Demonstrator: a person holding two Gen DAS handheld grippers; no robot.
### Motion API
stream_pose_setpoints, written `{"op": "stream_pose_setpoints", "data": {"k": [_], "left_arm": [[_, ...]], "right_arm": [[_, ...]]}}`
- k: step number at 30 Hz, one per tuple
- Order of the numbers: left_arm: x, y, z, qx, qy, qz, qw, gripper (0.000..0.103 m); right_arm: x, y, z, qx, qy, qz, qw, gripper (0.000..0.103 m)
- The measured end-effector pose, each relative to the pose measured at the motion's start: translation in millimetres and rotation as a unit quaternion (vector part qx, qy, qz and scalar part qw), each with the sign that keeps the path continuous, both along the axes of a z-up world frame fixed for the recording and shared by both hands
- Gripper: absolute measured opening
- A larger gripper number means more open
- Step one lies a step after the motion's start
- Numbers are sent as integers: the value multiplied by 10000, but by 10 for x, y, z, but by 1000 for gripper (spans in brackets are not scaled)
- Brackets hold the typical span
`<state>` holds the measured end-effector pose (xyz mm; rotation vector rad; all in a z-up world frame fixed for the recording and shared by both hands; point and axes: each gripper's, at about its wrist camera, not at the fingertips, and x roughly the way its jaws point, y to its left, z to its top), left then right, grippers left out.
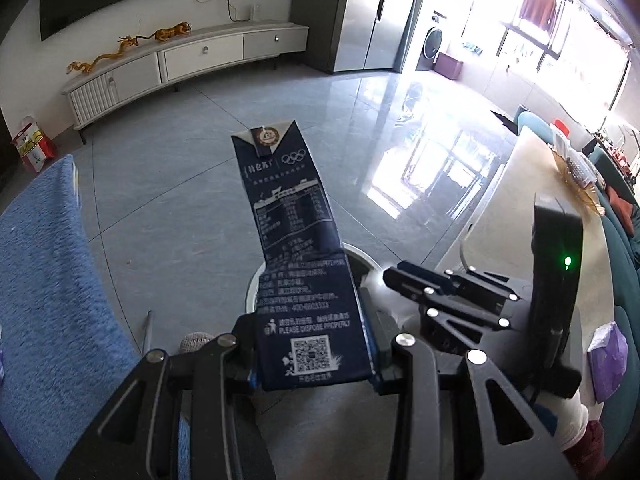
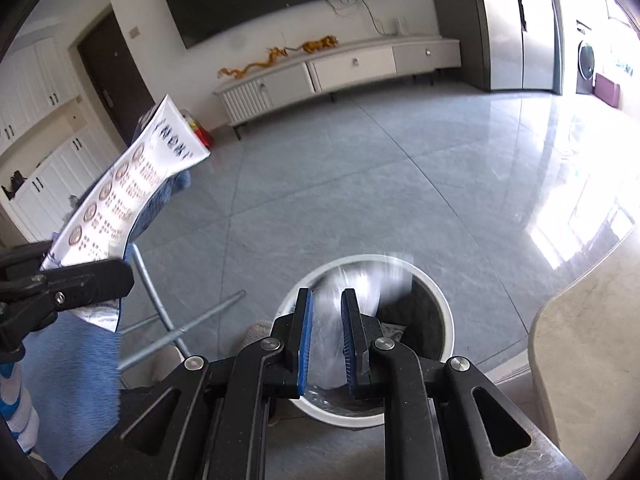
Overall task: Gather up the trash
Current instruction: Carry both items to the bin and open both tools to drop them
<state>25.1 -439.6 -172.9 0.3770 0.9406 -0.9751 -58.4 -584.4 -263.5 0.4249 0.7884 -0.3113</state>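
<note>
A flattened dark blue milk carton [image 1: 292, 216] points forward with my left gripper [image 1: 312, 332] shut on its lower end. Behind and below it shows the rim of a round white trash bin [image 1: 253, 286]. From the right wrist view the carton's white printed side [image 2: 132, 184] sticks up at the left, clamped in the left gripper [image 2: 92, 280]. My right gripper [image 2: 326, 340] hangs right over the bin [image 2: 440, 292], its blue pads [image 2: 305, 340] close together on a blurred piece of clear plastic [image 2: 326, 320]. The right gripper [image 1: 404, 280] also reaches in beside the carton.
A blue fuzzy cloth [image 1: 44, 280] hangs at the left over grey metal legs [image 2: 168, 320]. A beige table [image 2: 580, 360] edges the right, with a purple packet [image 1: 608, 356] on it. A white TV cabinet [image 1: 200, 56] lines the far wall across grey tile floor [image 2: 360, 184].
</note>
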Motion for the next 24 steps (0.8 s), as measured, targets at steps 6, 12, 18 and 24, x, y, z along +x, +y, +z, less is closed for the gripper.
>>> {"op": "stream_pose_setpoints", "data": {"k": [6, 12, 18, 24], "left_arm": [[176, -198, -132, -81, 254, -23, 9996, 38], [197, -207, -105, -167, 238, -27, 9996, 49], [133, -23, -122, 96, -58, 195, 9997, 50], [81, 223, -138, 511, -606, 518, 9955, 50]], "right_arm": [[1, -97, -85, -38, 143, -215, 9997, 17], [-156, -115, -47, -70, 127, -394, 9991, 21], [-218, -53, -69, -18, 152, -440, 9989, 32], [-240, 89, -147, 73, 201, -387, 9990, 36]]}}
